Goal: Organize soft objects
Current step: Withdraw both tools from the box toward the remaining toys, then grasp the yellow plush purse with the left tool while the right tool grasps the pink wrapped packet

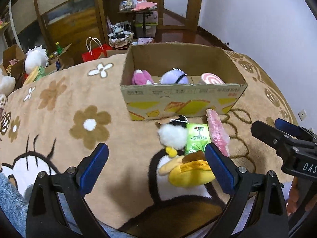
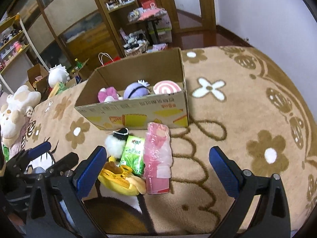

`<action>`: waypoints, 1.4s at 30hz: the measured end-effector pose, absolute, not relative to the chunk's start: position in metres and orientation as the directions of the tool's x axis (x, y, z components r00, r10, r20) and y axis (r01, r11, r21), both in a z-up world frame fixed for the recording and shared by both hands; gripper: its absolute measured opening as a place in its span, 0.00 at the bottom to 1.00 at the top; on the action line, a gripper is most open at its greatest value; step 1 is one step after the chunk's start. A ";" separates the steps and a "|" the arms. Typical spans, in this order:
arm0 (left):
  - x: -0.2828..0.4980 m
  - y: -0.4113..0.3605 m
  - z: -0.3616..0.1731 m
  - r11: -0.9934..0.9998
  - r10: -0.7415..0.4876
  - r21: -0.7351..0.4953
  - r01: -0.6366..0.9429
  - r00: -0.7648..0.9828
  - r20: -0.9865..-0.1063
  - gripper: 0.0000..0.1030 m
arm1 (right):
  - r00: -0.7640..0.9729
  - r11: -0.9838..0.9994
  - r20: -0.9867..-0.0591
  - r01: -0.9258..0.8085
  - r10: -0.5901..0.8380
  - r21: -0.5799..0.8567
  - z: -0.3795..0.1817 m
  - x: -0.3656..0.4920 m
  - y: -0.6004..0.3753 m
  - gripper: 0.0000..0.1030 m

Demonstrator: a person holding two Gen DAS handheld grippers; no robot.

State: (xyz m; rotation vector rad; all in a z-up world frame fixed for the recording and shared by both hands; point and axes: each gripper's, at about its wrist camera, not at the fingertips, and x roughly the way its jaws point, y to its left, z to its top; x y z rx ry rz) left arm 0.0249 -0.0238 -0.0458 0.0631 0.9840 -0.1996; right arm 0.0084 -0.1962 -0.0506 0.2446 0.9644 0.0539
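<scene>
While we are holding both tools above the flowered blanket (image 2: 227, 119), the left gripper (image 1: 156, 166) is hovering low in its frame with its fingers (image 1: 95, 164) spread wide and gripping nothing. Just inside its right finger, a yellow plush (image 1: 188, 172) is lying on the blanket, apart from the pad. Above it, toward the middle of the frame, a white pompom toy (image 1: 174, 134), a green pack (image 1: 198, 138) and a pink wrapped bundle (image 1: 218, 132) are lying side by side, touching one another. Behind them, the cardboard box (image 1: 178, 101) is sitting open, and we are seeing a pink plush (image 1: 141, 77), a purple plush (image 1: 174, 77) and a pink-and-white swirl cushion (image 1: 213, 79) inside it.

We are keeping the right gripper (image 2: 156, 170) low in its own frame, fingers (image 2: 223, 170) likewise spread and gripping nothing, with the pink bundle lying between them. At the lower left of that frame, the left tool's fingers are showing.
</scene>
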 end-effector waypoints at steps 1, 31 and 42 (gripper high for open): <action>0.025 -0.025 -0.050 0.980 -0.137 -0.036 0.197 0.531 -0.836 0.94 | 0.565 0.971 -0.810 0.063 0.155 0.230 -0.052 0.009 -0.197 1.00; 0.034 -0.072 -0.108 0.950 -0.233 -0.125 0.285 0.386 -0.893 0.94 | 0.354 0.955 -0.911 0.125 0.210 0.269 -0.121 0.053 -0.198 1.00; 0.044 -0.082 -0.131 0.955 -0.197 -0.101 0.279 0.339 -0.920 0.94 | 0.258 0.951 -0.932 0.113 0.253 0.289 -0.152 0.069 -0.183 0.84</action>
